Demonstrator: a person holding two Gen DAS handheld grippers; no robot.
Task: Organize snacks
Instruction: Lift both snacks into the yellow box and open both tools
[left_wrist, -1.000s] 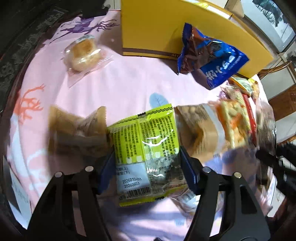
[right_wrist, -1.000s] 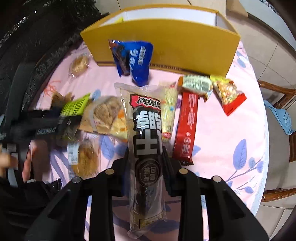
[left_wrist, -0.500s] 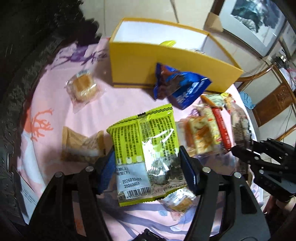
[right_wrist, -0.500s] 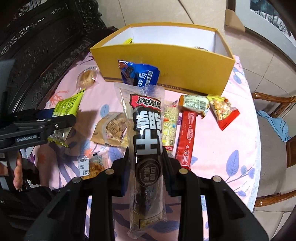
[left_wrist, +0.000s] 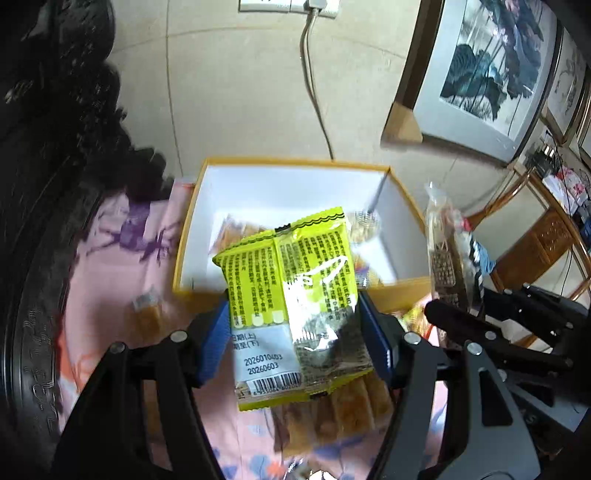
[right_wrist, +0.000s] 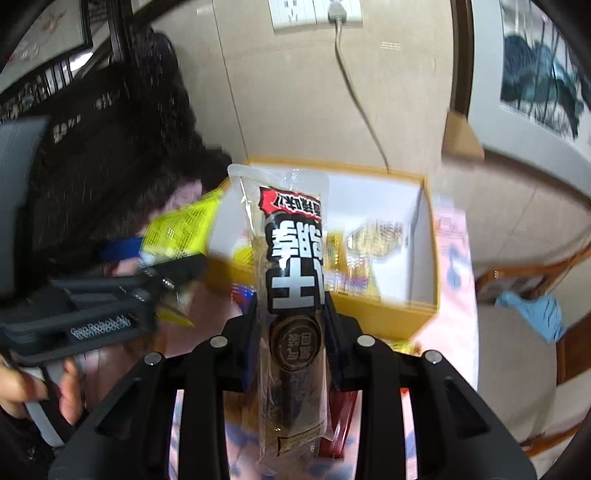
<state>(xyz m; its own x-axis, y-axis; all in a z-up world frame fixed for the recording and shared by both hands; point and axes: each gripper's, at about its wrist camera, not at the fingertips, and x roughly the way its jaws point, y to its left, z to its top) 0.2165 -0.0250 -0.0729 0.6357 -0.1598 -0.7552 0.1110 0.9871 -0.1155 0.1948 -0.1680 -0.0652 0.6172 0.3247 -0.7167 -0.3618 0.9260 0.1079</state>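
At the left edge of the table (left_wrist: 110, 280), on its pink printed cloth, a small wrapped pastry (left_wrist: 147, 314) lies just beside the yellow box's outer wall. The left tongs (left_wrist: 295, 332) are clamped on a yellow-green snack packet (left_wrist: 291, 295), its printed back and barcode facing the camera, held in the air in front of the near wall of the yellow box (left_wrist: 295, 166). The box stands open at the far edge of the table, white inside, with several small snack packs lying on its bottom. Below the packet, a pale brown wrapped snack (left_wrist: 347, 410) lies on the cloth. To the right, the right tongs (right_wrist: 291, 332) are clamped on a long black snack pack (right_wrist: 291, 273) in clear wrap, held upright in front of the same box. A red stick pack (right_wrist: 343, 417) lies on the table beneath it.
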